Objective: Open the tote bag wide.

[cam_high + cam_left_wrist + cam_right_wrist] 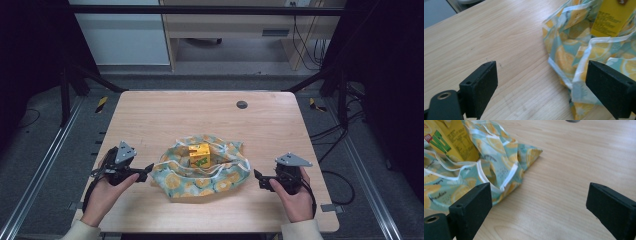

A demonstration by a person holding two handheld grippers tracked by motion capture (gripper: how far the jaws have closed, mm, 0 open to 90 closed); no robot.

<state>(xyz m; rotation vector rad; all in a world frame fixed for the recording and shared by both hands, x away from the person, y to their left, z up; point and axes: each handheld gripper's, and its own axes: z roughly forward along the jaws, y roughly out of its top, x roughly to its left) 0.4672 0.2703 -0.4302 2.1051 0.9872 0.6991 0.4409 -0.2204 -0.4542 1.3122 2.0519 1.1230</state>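
High view: a lemon-print cloth bag [202, 167] lies open on the wooden table [150, 120] with a yellow carton [199, 155] standing inside it. The left gripper [148, 171] sits just off the bag's left edge, the right gripper [258, 179] just off its right edge, both with jaws spread and nothing between the pads. In the left gripper view the bag's white-trimmed rim [584, 62] lies beside the right-hand jaw, perhaps brushing it.

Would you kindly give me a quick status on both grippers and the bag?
Left gripper and right gripper open, flanking lemon-print bag. Yellow carton inside. Nothing in the way.
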